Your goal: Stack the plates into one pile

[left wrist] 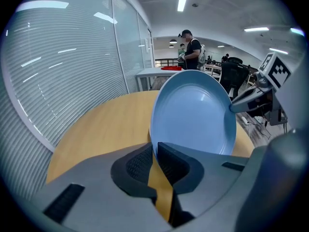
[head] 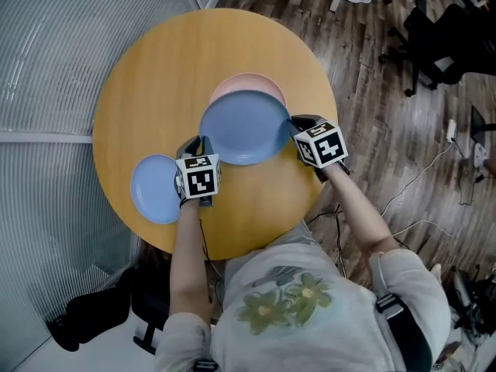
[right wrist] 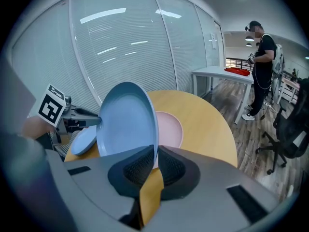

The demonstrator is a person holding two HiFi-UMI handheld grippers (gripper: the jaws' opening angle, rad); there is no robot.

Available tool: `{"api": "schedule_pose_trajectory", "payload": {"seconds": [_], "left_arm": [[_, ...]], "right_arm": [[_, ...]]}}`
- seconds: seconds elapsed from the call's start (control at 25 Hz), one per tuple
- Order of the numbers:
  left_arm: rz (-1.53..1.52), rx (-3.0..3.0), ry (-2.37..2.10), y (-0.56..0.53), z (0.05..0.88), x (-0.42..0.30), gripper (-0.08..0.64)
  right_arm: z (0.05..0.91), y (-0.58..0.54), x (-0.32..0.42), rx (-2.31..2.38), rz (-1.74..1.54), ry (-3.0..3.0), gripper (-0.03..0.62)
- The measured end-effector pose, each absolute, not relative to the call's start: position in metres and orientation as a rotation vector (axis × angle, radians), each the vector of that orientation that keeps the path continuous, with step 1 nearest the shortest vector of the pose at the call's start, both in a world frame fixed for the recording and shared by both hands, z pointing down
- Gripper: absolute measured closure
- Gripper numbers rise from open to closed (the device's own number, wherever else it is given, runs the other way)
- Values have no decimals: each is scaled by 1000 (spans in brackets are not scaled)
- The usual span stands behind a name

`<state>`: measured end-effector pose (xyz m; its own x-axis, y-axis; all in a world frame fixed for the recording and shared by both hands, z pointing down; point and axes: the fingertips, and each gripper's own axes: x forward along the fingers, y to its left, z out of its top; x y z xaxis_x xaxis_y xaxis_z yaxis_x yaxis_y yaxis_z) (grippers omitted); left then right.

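Large blue plate (head: 245, 127) clamped at opposite rims by left tongs (head: 203, 142), right tongs (head: 295, 123); above pink plate (head: 249, 83).

The large plate (head: 244, 126) mostly hides the pink plate (head: 248, 83).

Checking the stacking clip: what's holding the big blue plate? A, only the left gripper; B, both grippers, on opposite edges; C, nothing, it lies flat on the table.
B: the left gripper and right gripper each pinch the big blue plate by its rim, on opposite sides.
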<state>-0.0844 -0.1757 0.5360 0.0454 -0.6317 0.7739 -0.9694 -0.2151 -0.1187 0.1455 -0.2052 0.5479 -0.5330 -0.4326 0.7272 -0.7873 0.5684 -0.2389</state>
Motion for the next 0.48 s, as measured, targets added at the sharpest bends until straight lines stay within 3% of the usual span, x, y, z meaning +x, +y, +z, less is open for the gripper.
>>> {"api": "schedule_pose_trajectory", "payload": {"seconds": [0.48], "left_arm": [[985,1848,-1549,-228,564,-81,512]], "right_arm": [[569,-261,145,1002,770,-2158,535]]}}
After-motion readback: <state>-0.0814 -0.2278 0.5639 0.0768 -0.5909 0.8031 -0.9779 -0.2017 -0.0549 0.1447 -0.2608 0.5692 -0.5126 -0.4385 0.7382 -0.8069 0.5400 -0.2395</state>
